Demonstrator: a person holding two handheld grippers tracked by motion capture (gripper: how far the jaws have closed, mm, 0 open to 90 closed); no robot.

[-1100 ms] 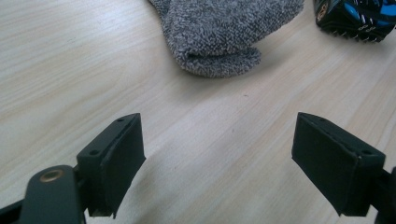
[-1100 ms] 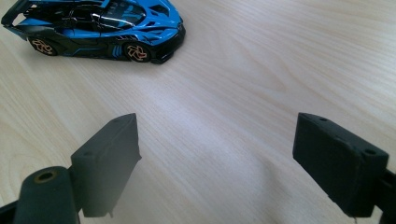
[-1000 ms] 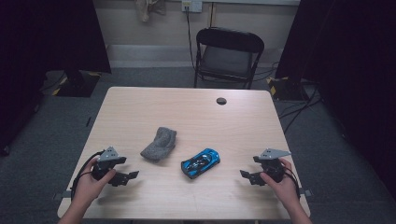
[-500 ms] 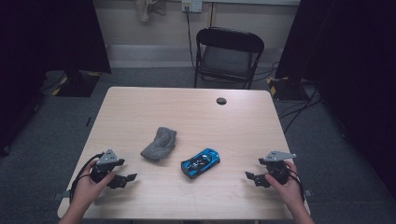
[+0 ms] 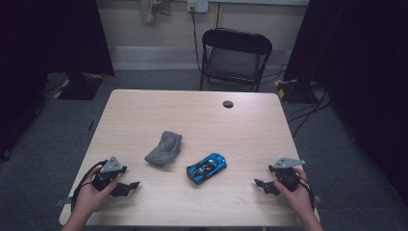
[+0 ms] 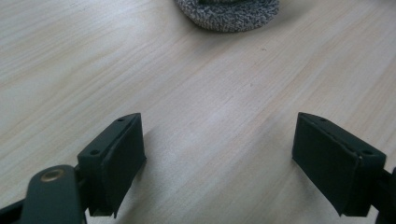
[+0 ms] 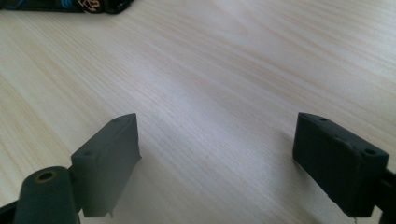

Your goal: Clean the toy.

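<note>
A blue toy car lies near the middle of the wooden table, angled toward the far right. Just left of it sits a grey knitted cloth lump; its near edge shows at the top of the left gripper view. My left gripper rests at the table's front left, open, with bare wood between its jaws. My right gripper rests at the front right, also open and holding nothing. The car's underside peeks in at the top left of the right gripper view.
A small dark round disc lies at the table's far side. A black folding chair stands beyond the table. Cables run over the grey carpet at the right.
My right gripper has drifted slightly right and toward the near edge. The left gripper, car and cloth have stayed put.
</note>
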